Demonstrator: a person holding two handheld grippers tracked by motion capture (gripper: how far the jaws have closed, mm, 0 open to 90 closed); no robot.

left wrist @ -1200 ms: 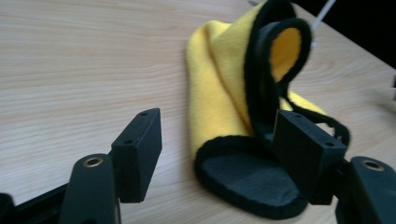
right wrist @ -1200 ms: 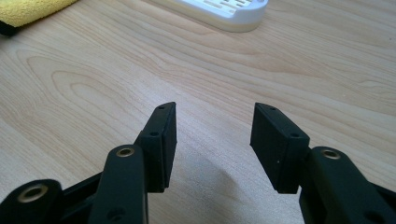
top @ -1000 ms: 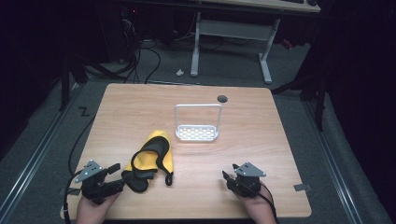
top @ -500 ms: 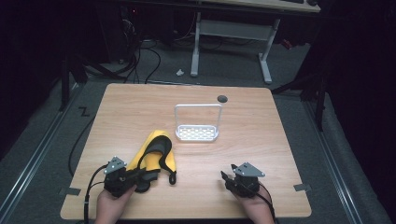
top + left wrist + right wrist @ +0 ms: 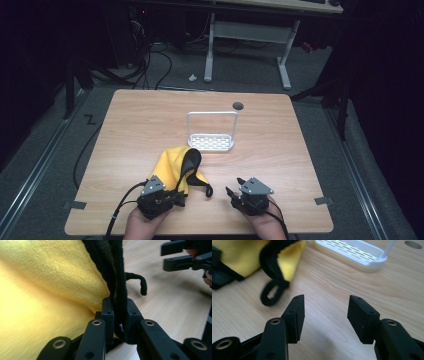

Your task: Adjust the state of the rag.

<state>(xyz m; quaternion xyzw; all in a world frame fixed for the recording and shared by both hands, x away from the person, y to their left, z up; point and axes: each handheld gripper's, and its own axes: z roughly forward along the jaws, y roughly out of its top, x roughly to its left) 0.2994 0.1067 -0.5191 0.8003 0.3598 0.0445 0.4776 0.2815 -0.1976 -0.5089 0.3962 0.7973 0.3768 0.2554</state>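
High view: wooden table (image 5: 140, 130) on grey floor (image 5: 45, 150); left gripper (image 5: 176, 199) clamps yellow cloth (image 5: 172, 165), right gripper (image 5: 234, 192) wide.

1. A white slotted rack (image 5: 211, 141) with an upright wire handle stands on the table (image 5: 300, 165), ahead of both tools.
2. A dark round hole (image 5: 238, 105) lies in the tabletop just beyond the rack, ahead of the right tool.

left gripper (image 5: 176, 199): black, grey plate, cable | right gripper (image 5: 234, 192): black jaws, brass-ringed pivots
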